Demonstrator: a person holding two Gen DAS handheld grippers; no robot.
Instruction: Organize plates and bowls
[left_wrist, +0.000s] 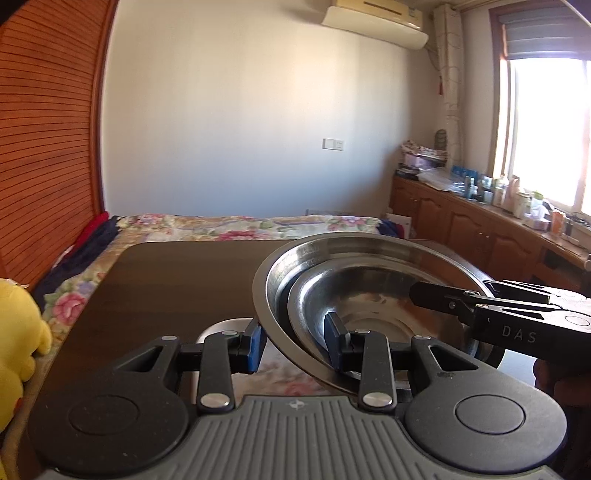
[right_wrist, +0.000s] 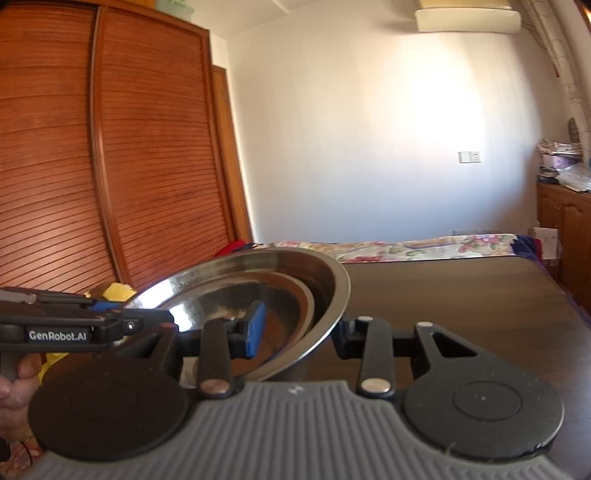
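Two steel bowls sit nested, the small bowl inside the large bowl, and both are held tilted above the dark desk, with the large bowl's rim dipping toward the left tongs. The left tongs straddle that near rim: one blue pad lies outside the large bowl and the other finger is inside the small bowl, and their spread looks wider than the rim, so whether they grip cannot be told. The right tongs straddle the opposite rim in the same way, with a blue pad inside the bowls and the other finger outside the large bowl's wall; their grip cannot be told either. Each tool reaches into the other's view, so the right tongs cover part of the small bowl's floor.

Below the large bowl, near the left tongs, a pale rounded object rests on the desk, mostly hidden. A yellow plush toy sits beside the desk's left edge. Beyond the desk lies a bed with a floral cover, with a slatted wooden wardrobe to the left. To the right of the desk, wooden cabinets carry bottles under a bright window. An air conditioner hangs high on the white wall.
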